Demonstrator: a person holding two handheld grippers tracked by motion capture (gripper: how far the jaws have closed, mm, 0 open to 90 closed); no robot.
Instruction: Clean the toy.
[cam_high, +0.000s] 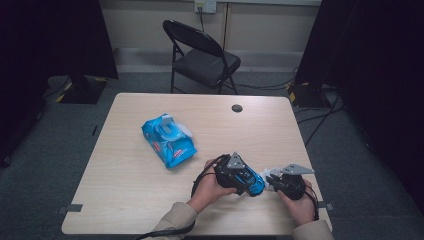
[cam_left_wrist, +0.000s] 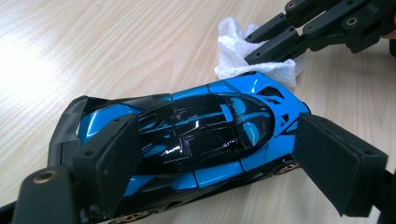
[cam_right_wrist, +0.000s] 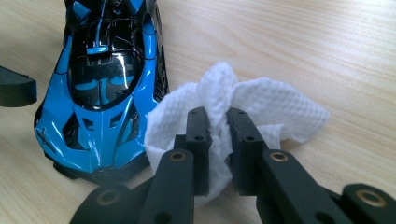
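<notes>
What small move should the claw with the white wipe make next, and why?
Probably press the crumpled white wipe, pinched in the right claw, onto the nose of the glossy blue-and-black toy car: it lies just beside it, and the left claw steadies the car.

glossy plastic toy car (cam_left_wrist: 196, 140); embossed white wipe (cam_right_wrist: 261, 107); woodgrain table (cam_high: 150, 200).

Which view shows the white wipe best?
The right gripper view: the wipe sits close, pinched in the jaws beside the car. The left gripper view shows a corner; the high view, a speck.
</notes>
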